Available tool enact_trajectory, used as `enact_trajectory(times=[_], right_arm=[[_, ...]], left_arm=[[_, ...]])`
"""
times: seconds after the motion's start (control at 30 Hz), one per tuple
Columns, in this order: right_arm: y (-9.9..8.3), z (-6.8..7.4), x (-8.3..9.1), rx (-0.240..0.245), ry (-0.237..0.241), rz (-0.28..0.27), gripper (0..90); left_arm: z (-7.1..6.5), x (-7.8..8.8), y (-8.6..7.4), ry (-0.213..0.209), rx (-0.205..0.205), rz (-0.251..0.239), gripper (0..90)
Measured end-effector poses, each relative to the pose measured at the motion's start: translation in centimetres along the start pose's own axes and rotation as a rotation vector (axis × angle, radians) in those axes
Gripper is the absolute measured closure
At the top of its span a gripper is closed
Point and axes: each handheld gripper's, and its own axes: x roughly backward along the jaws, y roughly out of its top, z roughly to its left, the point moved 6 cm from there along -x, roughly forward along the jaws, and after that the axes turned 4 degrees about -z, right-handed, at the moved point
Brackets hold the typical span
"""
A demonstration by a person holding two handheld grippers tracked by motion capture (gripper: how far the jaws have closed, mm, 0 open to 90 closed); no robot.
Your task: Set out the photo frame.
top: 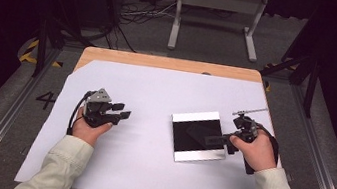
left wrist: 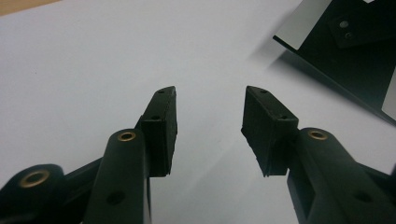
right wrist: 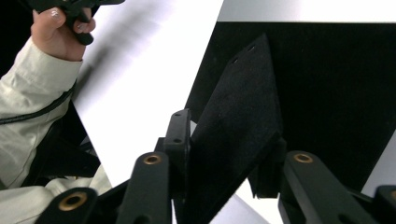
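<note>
Looks like your right claw (right wrist: 224,154) is clamped on the black flap (right wrist: 238,116) of the black-and-white board (top: 199,137) right of centre on the surface (top: 135,170), probably to lift it, while your left claw (left wrist: 210,126) sits open, empty.

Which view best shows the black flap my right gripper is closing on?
The right gripper view: the black flap stands tilted between the right gripper jaws, close up. The high view shows it as a small dark shape over the black and white board. The left gripper view catches a dark piece on the board.
</note>
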Motion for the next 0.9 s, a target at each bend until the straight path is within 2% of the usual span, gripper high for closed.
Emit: enact_trajectory(times=[0.27, 0.37, 0.5, 0.57, 0.67, 0.8, 0.9], right_arm=[[-0.4, 1.1, 0.8, 0.025, 0.06, 0.037, 78.1], [-0.5, 1.5, 1.0, 0.05, 0.082, 0.053, 82.0], [-0.5, 1.9, 1.1, 0.051, 0.116, 0.061, 87.2], [-0.4, 2.4, 1.2, 0.084, 0.131, 0.044, 87.5], [-0.2, 2.6, 1.3, 0.104, 0.113, 0.005, 87.6], [0.2, 2.4, 1.4, 0.124, 0.088, -0.051, 87.6], [0.5, 2.4, 1.4, 0.139, 0.095, -0.095, 87.7]], left_arm=[[0.0, 0.1, 0.0, 0.0, 0.001, -0.001, 55.7], [0.0, 0.0, 0.1, 0.0, -0.003, -0.002, 55.7], [0.0, 0.1, 0.1, 0.002, -0.004, -0.002, 55.6], [0.0, 0.1, 0.1, 0.003, -0.001, -0.003, 55.6], [0.0, 0.0, 0.0, 0.001, -0.005, -0.001, 55.6], [0.0, 0.0, 0.0, 0.0, 0.003, -0.003, 55.6], [0.0, 0.1, 0.0, 0.0, 0.007, 0.0, 55.6]])
